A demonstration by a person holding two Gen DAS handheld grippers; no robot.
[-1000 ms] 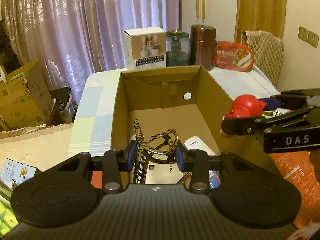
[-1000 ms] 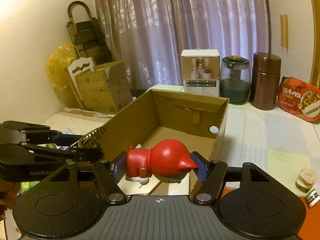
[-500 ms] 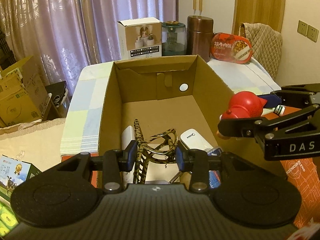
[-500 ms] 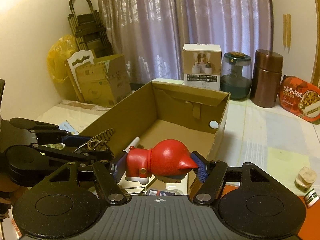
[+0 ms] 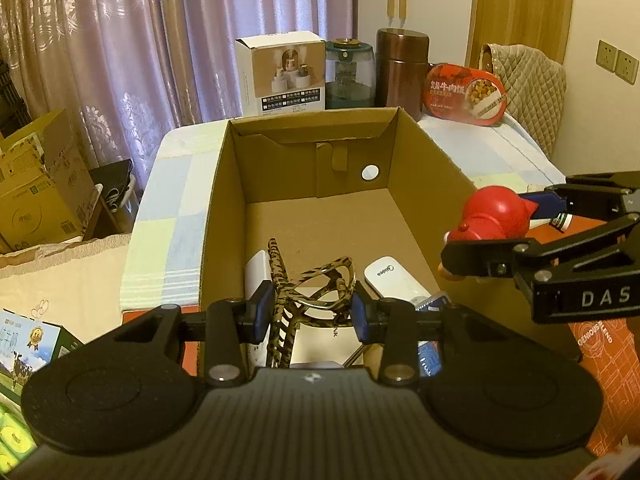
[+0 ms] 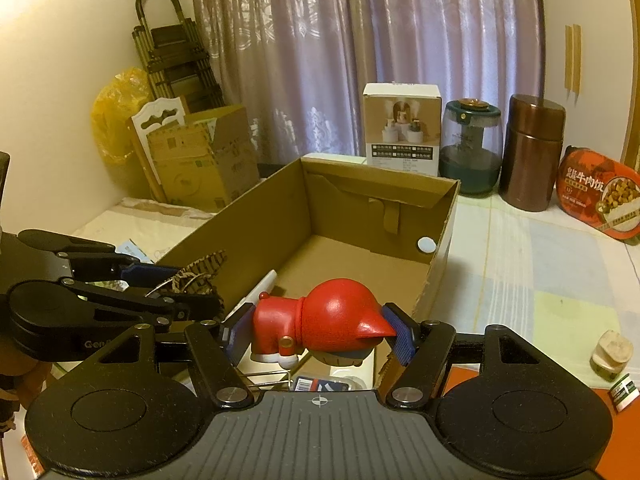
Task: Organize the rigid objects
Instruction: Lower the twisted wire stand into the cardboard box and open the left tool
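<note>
The cardboard box already holds a white remote; jars stand behind.

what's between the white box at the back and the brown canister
A dark green glass jar stands between the white box and the brown canister, clearest in the right wrist view.

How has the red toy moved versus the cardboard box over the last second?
No clear move. In the right wrist view the red toy, gripped in the right tongs, sits over the cardboard box near corner as before.
</note>
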